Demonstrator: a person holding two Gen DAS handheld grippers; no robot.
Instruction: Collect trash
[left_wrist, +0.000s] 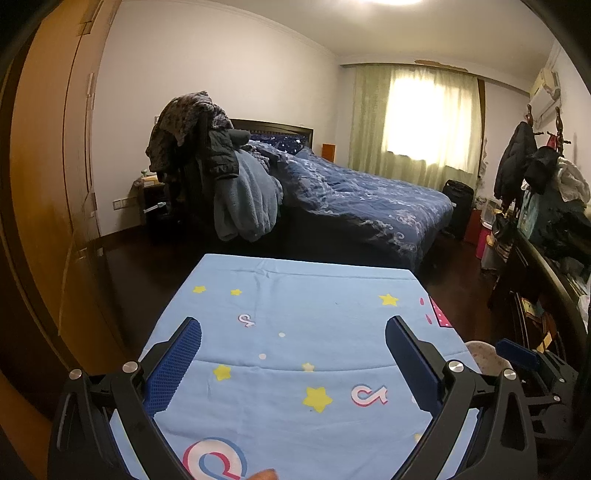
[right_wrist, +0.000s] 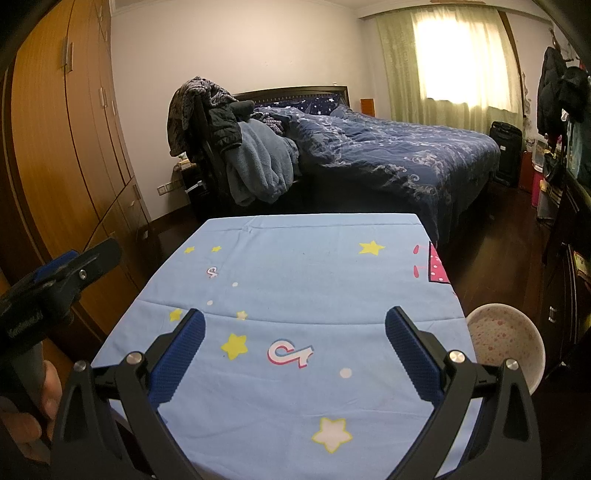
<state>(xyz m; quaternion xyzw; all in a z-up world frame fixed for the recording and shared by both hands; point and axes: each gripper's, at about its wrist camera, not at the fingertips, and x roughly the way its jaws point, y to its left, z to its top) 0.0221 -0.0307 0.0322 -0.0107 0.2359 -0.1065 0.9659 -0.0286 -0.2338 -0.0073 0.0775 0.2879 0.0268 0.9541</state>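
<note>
My left gripper (left_wrist: 293, 332) is open and empty above a table covered with a light blue cloth (left_wrist: 314, 295) printed with stars. My right gripper (right_wrist: 295, 325) is open and empty over the same cloth (right_wrist: 314, 266). A white bin lined with a pink-dotted bag (right_wrist: 504, 341) stands just right of the table; its rim also shows in the left wrist view (left_wrist: 484, 354). No loose trash shows on the cloth. The left gripper's body shows at the left edge of the right wrist view (right_wrist: 66, 273), and the right gripper's body at the lower right of the left wrist view (left_wrist: 535, 365).
A bed with a dark blue quilt (right_wrist: 388, 155) lies beyond the table. A chair piled with clothes (right_wrist: 221, 147) stands at the bed's left. Wooden wardrobes (right_wrist: 74, 147) line the left wall. Cluttered furniture and hanging coats (left_wrist: 546, 221) fill the right side. The floor is dark wood (right_wrist: 498, 240).
</note>
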